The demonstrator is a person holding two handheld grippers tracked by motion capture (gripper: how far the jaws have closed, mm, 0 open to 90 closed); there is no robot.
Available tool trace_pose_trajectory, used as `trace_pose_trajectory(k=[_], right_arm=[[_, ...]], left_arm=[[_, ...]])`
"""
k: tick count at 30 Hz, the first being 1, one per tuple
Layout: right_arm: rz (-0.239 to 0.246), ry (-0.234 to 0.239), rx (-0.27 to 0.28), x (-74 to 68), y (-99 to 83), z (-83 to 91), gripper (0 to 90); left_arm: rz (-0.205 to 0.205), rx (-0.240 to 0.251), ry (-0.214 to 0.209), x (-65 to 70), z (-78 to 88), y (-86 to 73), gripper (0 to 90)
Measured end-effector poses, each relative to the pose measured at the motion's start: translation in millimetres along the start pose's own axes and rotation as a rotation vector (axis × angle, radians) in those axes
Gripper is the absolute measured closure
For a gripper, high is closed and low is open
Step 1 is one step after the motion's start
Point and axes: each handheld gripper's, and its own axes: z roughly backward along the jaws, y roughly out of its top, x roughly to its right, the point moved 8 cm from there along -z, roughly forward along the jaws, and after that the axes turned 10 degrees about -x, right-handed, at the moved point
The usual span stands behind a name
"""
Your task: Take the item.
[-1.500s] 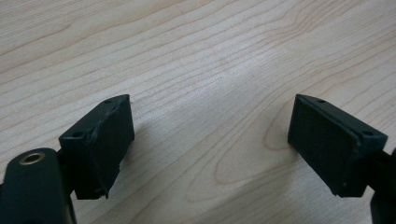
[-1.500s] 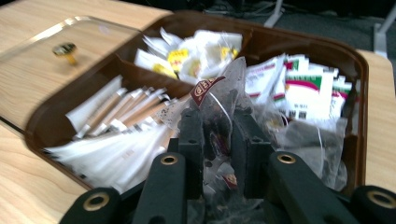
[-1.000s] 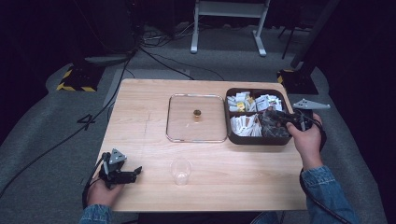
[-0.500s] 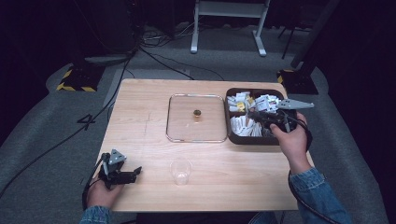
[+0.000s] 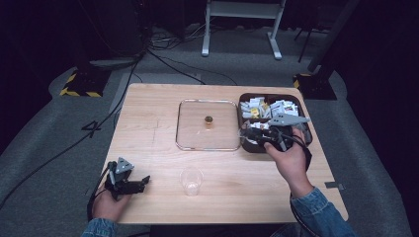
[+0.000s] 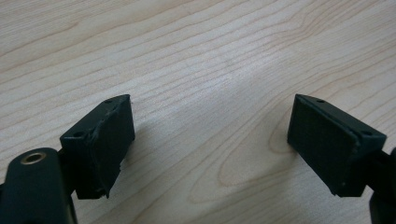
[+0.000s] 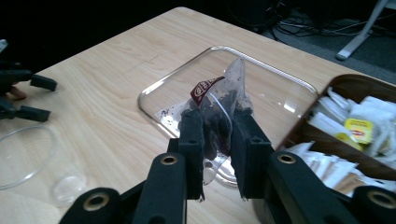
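Note:
My right gripper (image 7: 217,140) is shut on a clear tea sachet (image 7: 223,98) with dark leaves and a red label. It hangs over the left edge of the dark brown box (image 5: 302,111), beside the glass lid (image 5: 207,124); my right gripper (image 5: 247,132) points left there. The box holds several white and yellow tea packets (image 7: 359,126). A clear plastic cup (image 5: 191,180) stands near the table's front edge, and the cup (image 7: 25,154) also lies at the lower left of the right gripper view. My left gripper (image 5: 141,182) rests open on the wood at the front left, its pads (image 6: 112,140) wide apart with nothing between them.
The glass lid has a small brass knob (image 5: 208,119) at its centre. The wooden table (image 5: 148,128) ends close behind my left hand. Cables (image 5: 163,61) and a white stand (image 5: 242,19) are on the floor beyond the far edge.
My right gripper has moved left from above the box toward the glass lid, carrying the sachet. The left gripper has stayed in place.

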Motion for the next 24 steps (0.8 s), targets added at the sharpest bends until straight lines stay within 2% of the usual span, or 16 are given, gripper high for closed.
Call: trace_pose_trajectory(k=[10,19,24], right_arm=[[0.056,0.070,0.003,-52.2,7.1,-12.1,75.5],[0.127,0.131,0.009,-85.3,9.1,-12.6,75.4],[0.145,0.169,0.006,-100.1,8.8,-14.0,75.4]], left_arm=[[-0.005,-0.001,0.001,-0.2,1.3,-1.7,15.3],[-0.006,-0.001,-0.004,0.1,2.7,-4.2,15.3],[-0.001,0.002,-0.004,0.6,2.8,-4.4,15.3]])
